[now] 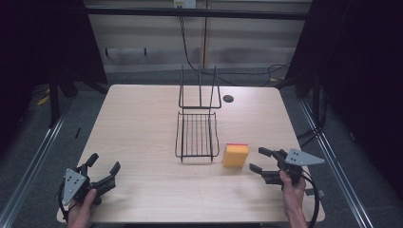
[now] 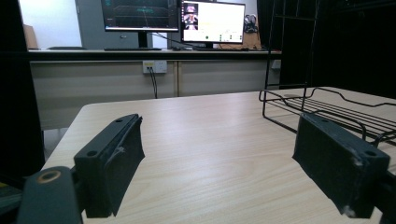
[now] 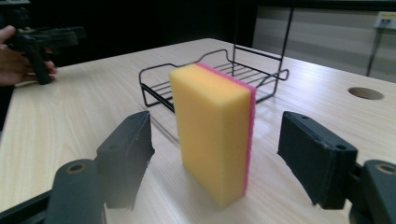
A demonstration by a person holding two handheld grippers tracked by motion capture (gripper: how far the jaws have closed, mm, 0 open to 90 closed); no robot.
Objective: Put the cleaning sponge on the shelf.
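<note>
Sponge (image 1: 235, 155) stands just beside wire rack (image 1: 197, 135)

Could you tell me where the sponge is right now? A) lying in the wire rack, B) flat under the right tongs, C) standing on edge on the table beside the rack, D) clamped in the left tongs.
C: the sponge stands upright on the table, just right of the rack, between the open right tongs and untouched.

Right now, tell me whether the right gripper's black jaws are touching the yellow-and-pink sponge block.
Apart. The right gripper view shows the right gripper open, with bare wooden table visible between each jaw and the yellow-and-pink sponge block standing on edge between them.
</note>
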